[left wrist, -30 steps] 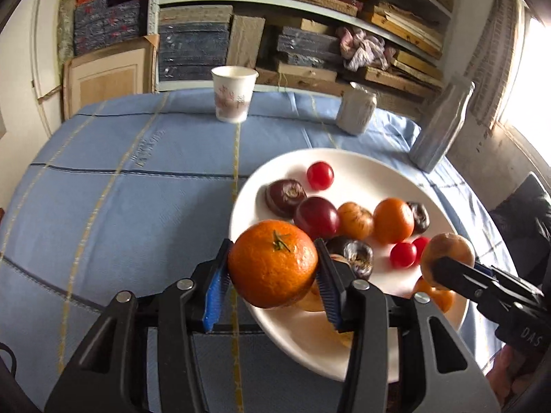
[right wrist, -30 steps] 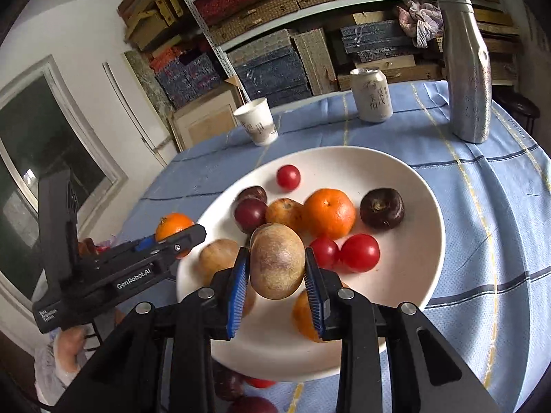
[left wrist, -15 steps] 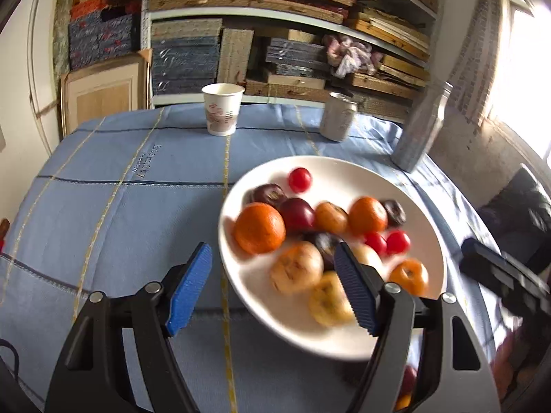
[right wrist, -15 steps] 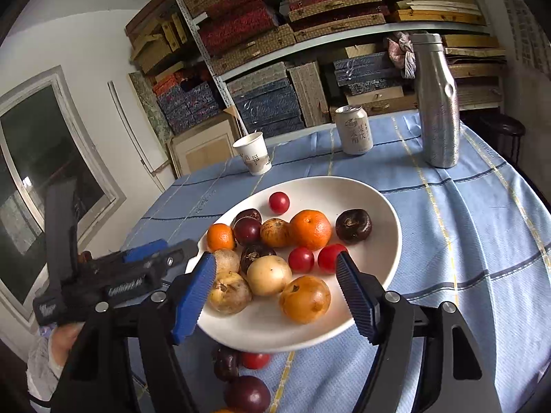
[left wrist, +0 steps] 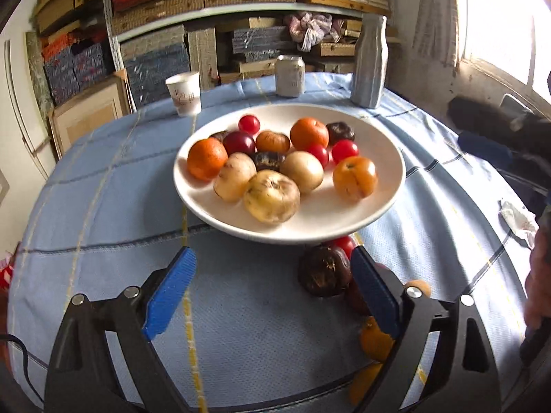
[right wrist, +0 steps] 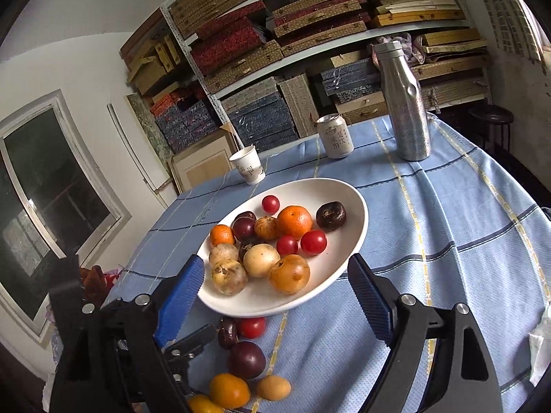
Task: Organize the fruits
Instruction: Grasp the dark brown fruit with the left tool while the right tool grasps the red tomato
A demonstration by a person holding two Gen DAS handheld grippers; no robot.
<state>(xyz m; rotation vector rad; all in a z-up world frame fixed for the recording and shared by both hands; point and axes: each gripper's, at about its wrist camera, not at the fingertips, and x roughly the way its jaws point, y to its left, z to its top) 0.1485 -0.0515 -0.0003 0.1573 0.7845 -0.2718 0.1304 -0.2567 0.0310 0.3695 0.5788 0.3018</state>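
A white plate (left wrist: 286, 234) (right wrist: 261, 304) on the blue cloth holds several fruits. Among them are a mandarin (left wrist: 206, 158) at its left edge, a pale round fruit (left wrist: 304, 172) (right wrist: 261, 260), cherry tomatoes and dark plums. My left gripper (left wrist: 272, 292) hangs in front of the plate, its jaws opening, gripping nothing. A dark wrinkled fruit (left wrist: 323, 272) lies on the cloth just inside its right finger. My right gripper (right wrist: 275, 301) is also opening and holds nothing, with the plate's front rim seen between its pads. Loose fruits lie below the plate: a plum (right wrist: 246, 359), a tomato (right wrist: 253, 327) and an orange (right wrist: 229, 390).
A paper cup (left wrist: 184, 93) (right wrist: 248, 165), a drink can (left wrist: 290, 75) (right wrist: 337, 136) and a steel bottle (left wrist: 370, 65) (right wrist: 406, 103) stand behind the plate. A crumpled tissue (left wrist: 518, 218) lies at the right. Shelves of boxes stand beyond the table's far edge.
The left gripper let go of the mandarin and the right one of the pale fruit. Both now lie on the plate. Both grippers opened wide and drew back from the plate.
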